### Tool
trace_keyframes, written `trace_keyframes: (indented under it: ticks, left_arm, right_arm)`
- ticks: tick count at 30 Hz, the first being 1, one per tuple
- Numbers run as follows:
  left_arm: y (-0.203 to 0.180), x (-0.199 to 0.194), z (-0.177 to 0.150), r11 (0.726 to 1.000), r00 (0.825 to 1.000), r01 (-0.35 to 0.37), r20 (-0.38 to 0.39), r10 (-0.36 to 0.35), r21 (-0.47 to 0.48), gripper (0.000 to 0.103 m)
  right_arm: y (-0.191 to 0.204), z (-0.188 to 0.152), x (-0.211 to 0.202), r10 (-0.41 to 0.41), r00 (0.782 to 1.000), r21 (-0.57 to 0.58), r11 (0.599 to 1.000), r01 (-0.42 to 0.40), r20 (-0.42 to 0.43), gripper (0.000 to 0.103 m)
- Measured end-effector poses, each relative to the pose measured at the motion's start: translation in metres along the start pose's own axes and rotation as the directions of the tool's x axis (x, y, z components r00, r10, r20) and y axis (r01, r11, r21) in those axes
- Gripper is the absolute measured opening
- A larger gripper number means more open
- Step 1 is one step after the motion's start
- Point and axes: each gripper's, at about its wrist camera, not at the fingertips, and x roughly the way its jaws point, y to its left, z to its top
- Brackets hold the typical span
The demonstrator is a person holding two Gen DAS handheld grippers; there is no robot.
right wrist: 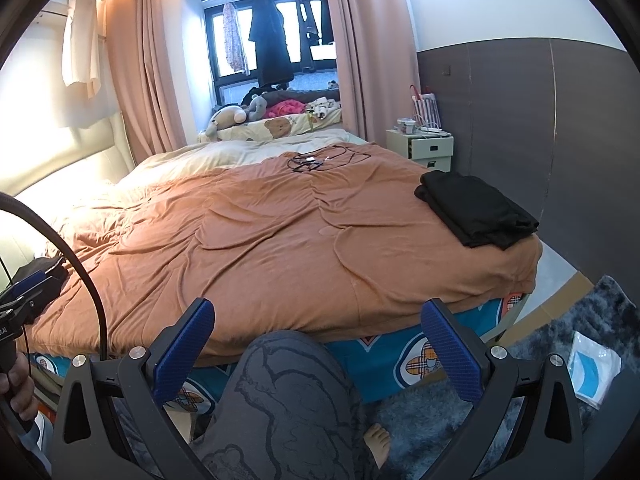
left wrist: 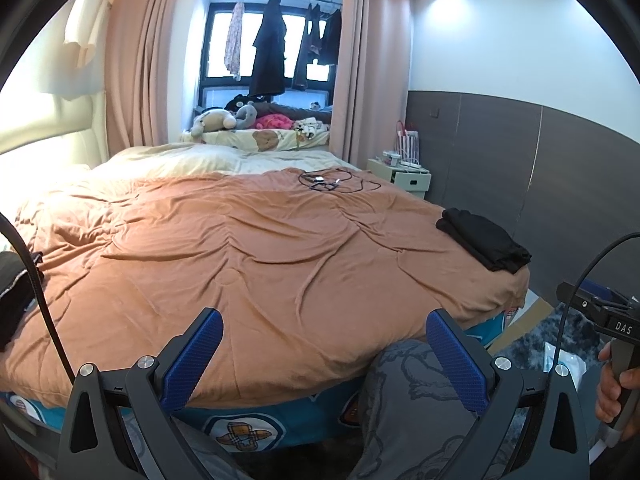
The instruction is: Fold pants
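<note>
1. The left gripper (left wrist: 324, 354) hangs over the near edge of the bed (left wrist: 280, 428), its blue fingers (left wrist: 192, 360) spread wide and empty.
2. The right gripper (right wrist: 320, 348) is also wide apart, holding nothing.
3. The black pants (right wrist: 476, 208) lie folded on the orange blanket (right wrist: 260, 232), at about two o'clock near the bed's right corner.
4. Cables (right wrist: 320, 160) lie at twelve o'clock.
</note>
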Motion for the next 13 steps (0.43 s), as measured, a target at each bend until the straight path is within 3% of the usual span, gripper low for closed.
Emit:
trace_keyframes:
  ticks: [13]
  left_arm:
    - [0.0022,-0.0078,0.0029,1.0,1.0,0.005,0.011,-0.005,-0.011,0.102]
  right_arm:
    - [0.0008,0.0054,0.0005,0.007,1.0,-0.004,1.0,-0.007,-0.013,0.103]
